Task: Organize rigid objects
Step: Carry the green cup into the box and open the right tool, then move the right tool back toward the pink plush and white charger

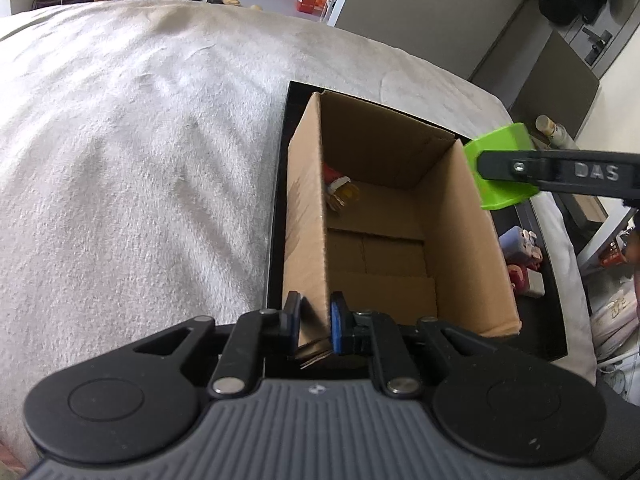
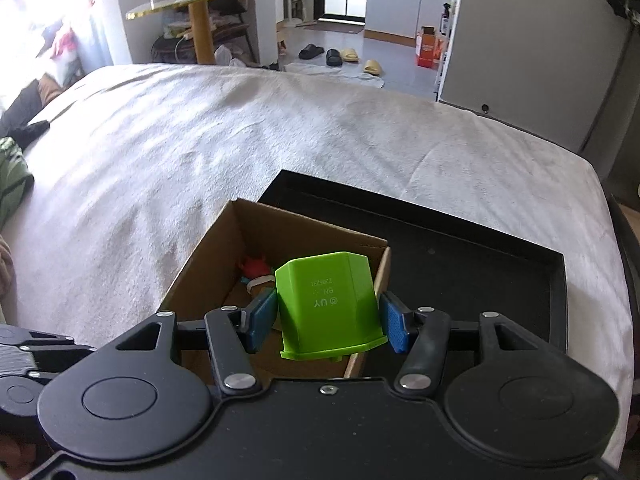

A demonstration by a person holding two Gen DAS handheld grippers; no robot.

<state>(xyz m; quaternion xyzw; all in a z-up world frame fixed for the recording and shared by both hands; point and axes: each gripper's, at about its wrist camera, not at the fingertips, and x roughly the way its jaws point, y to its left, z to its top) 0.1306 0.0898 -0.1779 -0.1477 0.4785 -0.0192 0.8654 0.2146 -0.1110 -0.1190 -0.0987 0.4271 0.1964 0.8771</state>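
The left gripper (image 1: 316,322) is pinched tight on the near wall of a brown cardboard box (image 1: 460,240). One blue pad (image 1: 337,324) sits inside the box and the other pad sits outside, with the thin cardboard squeezed between them. The box is open on top and stretches away in front of this gripper.

Deep in the box, ahead of the left gripper and against the left wall, lies a small toy (image 1: 339,192) that is red, white and yellow. It is partly hidden, so what kind of toy it is cannot be told.

The right gripper (image 2: 328,322) is gripping a bright green plastic block (image 2: 330,304). Its two blue pads press on the block's left and right sides. The block has small raised letters on its face. It hangs in the air just above the right side of the box, near the rim.

From the left gripper, the green block shows up ahead and to the right, over the far right corner of the box.

The box stands in a flat black tray (image 2: 480,264). The tray spreads out ahead and to the right of the right gripper. More small things (image 1: 522,256) lie in the tray to the right of the box. The tray rests on a bed with a white blanket (image 2: 240,140).
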